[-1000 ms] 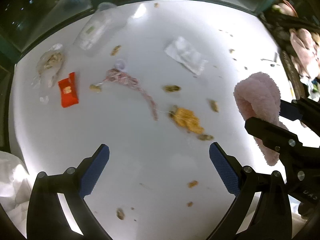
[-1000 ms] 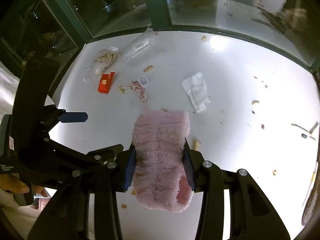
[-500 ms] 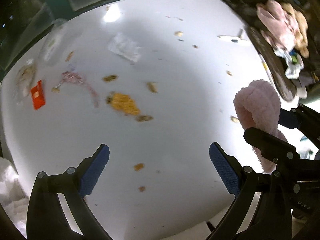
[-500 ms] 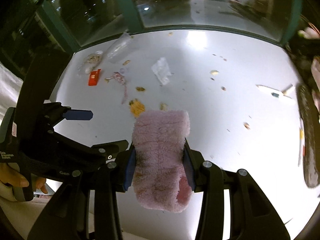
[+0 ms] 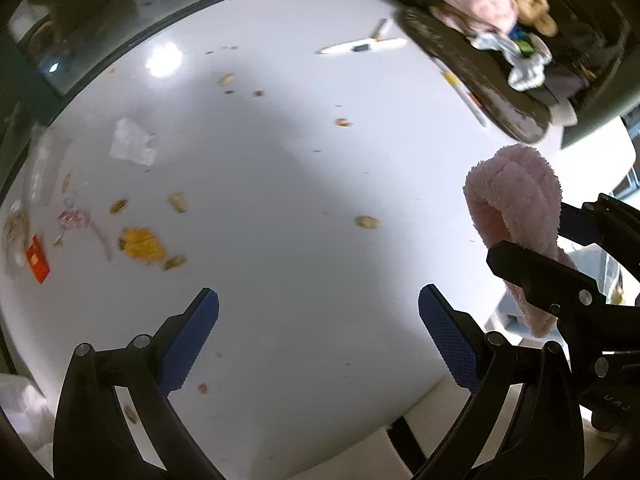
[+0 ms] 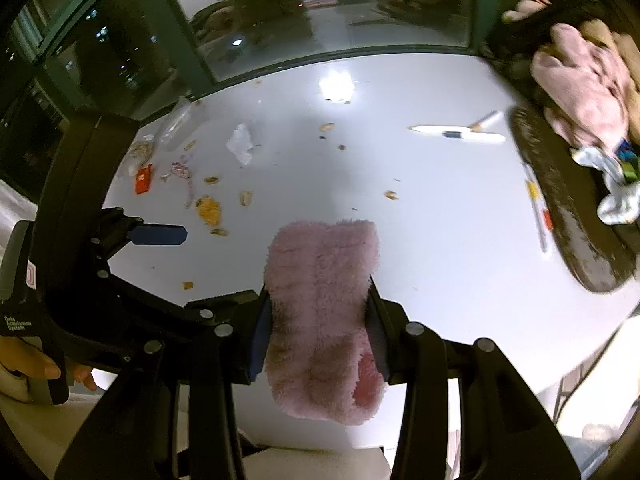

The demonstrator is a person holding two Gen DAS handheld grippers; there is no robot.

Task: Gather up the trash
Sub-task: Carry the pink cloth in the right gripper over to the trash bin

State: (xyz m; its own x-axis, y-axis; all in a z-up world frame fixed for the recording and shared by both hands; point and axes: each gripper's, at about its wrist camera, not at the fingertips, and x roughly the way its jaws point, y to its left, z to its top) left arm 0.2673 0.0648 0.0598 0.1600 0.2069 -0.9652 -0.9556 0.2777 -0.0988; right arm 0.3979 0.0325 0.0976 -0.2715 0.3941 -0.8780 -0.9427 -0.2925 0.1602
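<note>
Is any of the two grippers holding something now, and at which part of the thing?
The right gripper clamps a fluffy pink cloth across its lower middle; its top stands free above the fingers. The left gripper is open and holds nothing.

Left gripper jaws wide apart, empty, above white table w/ scattered crumbs.

You swing both grippers toward 3 o'clock: the red wrapper and orange scrap slide to the 9 o'clock edge of the left view, while the dark round basket of pink cloth enters at 2 o'clock in both views.
</note>
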